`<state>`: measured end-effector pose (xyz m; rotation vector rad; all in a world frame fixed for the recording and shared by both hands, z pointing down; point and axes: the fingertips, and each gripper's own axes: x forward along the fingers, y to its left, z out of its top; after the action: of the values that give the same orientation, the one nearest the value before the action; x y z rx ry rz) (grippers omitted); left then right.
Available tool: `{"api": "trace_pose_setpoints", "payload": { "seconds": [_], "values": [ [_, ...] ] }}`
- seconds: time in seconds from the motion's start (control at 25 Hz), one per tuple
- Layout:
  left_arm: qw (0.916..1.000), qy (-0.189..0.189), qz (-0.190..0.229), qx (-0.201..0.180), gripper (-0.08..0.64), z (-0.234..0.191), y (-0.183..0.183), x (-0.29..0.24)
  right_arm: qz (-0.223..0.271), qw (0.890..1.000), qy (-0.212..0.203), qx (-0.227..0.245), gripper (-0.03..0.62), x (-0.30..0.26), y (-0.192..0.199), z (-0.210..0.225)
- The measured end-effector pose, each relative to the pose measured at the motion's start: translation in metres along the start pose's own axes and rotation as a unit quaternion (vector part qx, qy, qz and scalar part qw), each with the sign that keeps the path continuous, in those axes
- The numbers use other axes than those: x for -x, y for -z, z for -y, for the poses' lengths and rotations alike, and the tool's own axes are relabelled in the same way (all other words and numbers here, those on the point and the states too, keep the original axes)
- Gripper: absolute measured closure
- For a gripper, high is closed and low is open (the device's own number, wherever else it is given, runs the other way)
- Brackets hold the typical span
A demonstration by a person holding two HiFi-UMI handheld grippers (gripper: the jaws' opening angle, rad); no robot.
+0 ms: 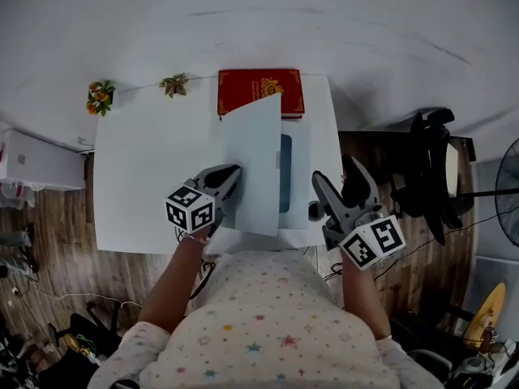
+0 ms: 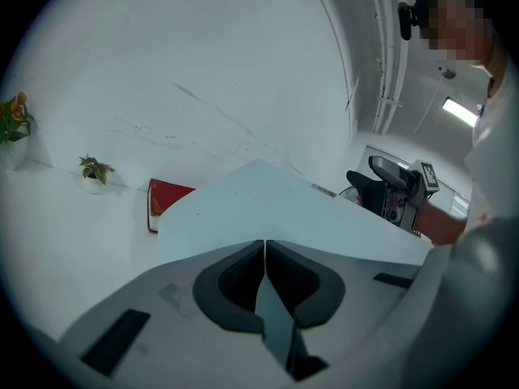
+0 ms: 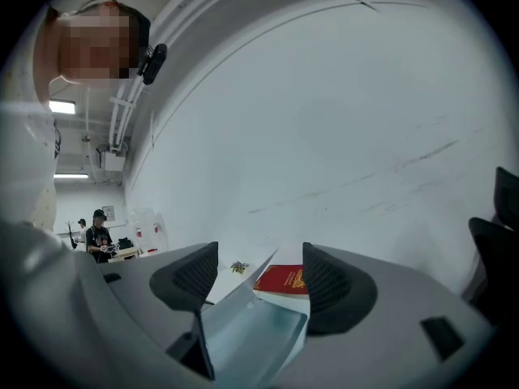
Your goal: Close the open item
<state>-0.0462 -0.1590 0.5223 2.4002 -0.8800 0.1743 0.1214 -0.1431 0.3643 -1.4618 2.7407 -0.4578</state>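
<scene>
left tongs point(image 1: 236, 170) pinch raised folder cover point(image 1: 253, 156), right tongs point(image 1: 333, 173) gape.

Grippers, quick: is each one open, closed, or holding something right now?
Left gripper: closed on the folder cover.
Right gripper: open, holding nothing.

Seen from overhead, the person's left forearm point(image 1: 174, 286) reaches forward and slightly inward. The left gripper point(image 1: 229, 177) has its jaws pressed together on the edge of a thin pale blue cover point(image 1: 253, 164), and its marker cube point(image 1: 190, 207) faces up toward the camera. The right forearm point(image 1: 361, 298) extends ahead on the other side, carrying the right gripper point(image 1: 336, 177) with its jaws spread wide and nothing pressed between its pads; it appears to hang clear of any surface, though the steep angle leaves that uncertain.
</scene>
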Motion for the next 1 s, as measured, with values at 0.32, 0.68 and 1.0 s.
{"api": "trace_pose_setpoints", "payload": {
  "seconds": [0.32, 0.68, 1.0],
  "values": [
    [0.9995, 0.012, -0.029, -0.001, 0.540, 0.011, 0.013, -0.028, -0.084, 0.995, -0.016, -0.054, 0.295, -0.006, 0.066, 0.006],
    [0.9984, 0.014, -0.053, -0.012, 0.540, 0.017, 0.022, -0.041, -0.166, 0.982, -0.013, -0.086, 0.307, -0.012, 0.133, 0.022],
    [0.9976, 0.014, -0.063, -0.025, 0.540, 0.019, 0.025, -0.044, -0.182, 0.977, 0.000, -0.110, 0.390, -0.025, 0.151, 0.029]
  ]
}}
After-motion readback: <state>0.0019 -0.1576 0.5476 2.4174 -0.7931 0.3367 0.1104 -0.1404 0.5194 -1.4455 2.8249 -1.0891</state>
